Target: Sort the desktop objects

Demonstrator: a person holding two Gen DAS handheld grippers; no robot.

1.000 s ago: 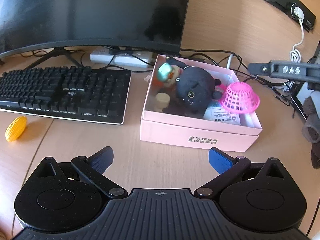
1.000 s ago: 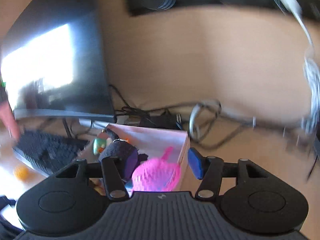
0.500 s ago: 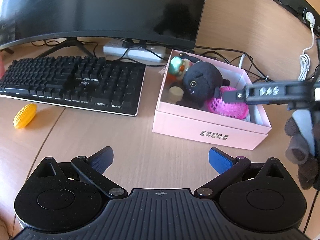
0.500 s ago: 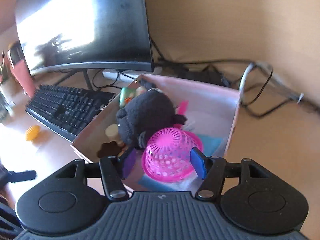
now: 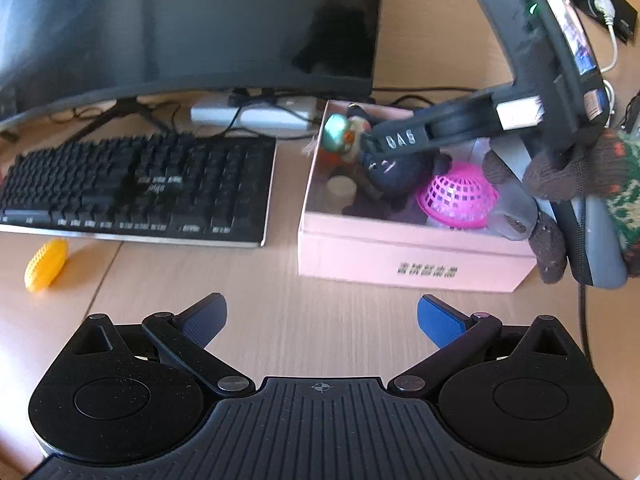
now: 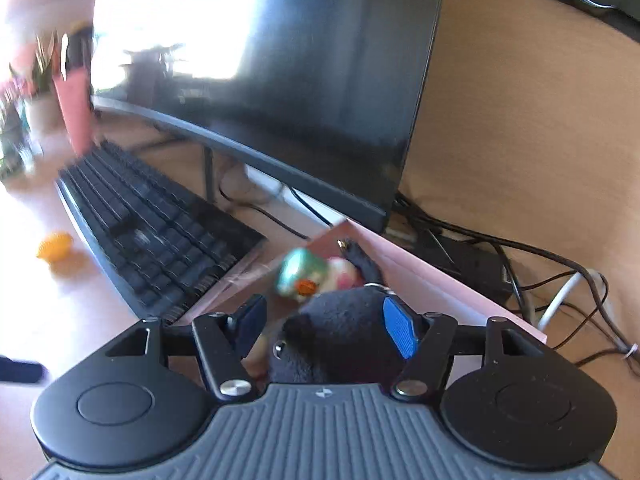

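The right gripper (image 6: 322, 330) had moved off the pink basket (image 5: 458, 194) and deeper into the pink box (image 5: 408, 256), its blue pads (image 6: 398, 332) now spread on either side of the black plush (image 6: 340, 340) without visibly pressing it. That suggested the plush was the next thing to sort. The left gripper (image 5: 320, 318) had held over bare desk (image 5: 320, 280) before the box, spread and empty. The plush looked soft and round; the basket was rigid plastic mesh; the box was matte card. A ribbed yellow toy (image 5: 45, 265) lay near the desk's left edge, beside the keyboard (image 5: 140, 188).
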